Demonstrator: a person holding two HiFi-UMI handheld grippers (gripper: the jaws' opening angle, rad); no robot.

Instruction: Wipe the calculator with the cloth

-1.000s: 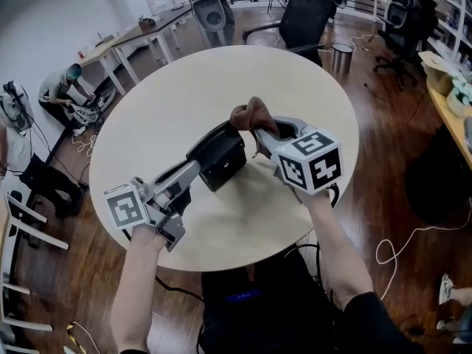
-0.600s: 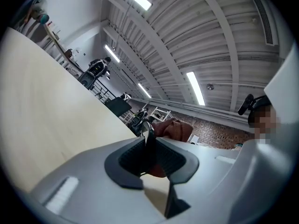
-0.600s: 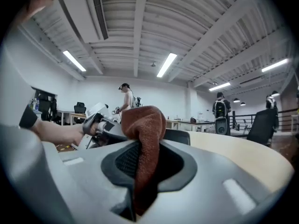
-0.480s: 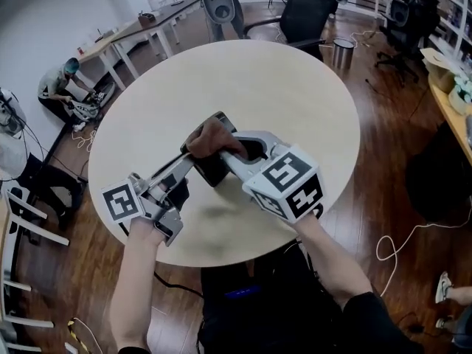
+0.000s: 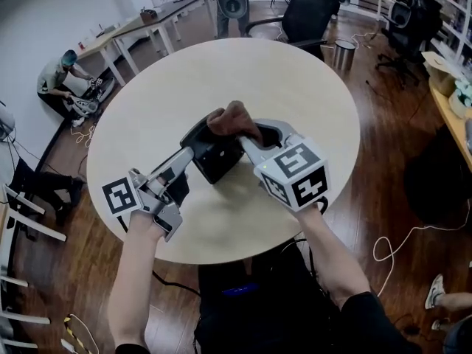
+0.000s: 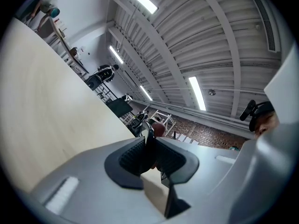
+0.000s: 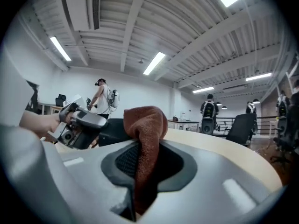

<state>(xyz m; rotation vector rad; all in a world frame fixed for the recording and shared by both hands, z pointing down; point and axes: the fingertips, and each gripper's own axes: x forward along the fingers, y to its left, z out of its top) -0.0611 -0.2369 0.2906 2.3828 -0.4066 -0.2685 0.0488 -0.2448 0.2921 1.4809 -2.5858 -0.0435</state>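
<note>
Calculator (image 5: 215, 159) clamped edgewise in left gripper (image 5: 190, 153) jaws; right gripper (image 5: 249, 140) jaws pinch cloth (image 5: 232, 119) at calculator's far edge; we judge next stroke nearward.

rough cloth (image 5: 234, 118), smooth matt tabletop (image 5: 221, 72)

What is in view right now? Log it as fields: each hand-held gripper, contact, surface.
left hand-held gripper: shut on the edge of the calculator
right hand-held gripper: shut on the brown cloth
contact: brown cloth bunched against the calculator's far end
surface: round beige table
background: person crouched on the floor, far left
</note>
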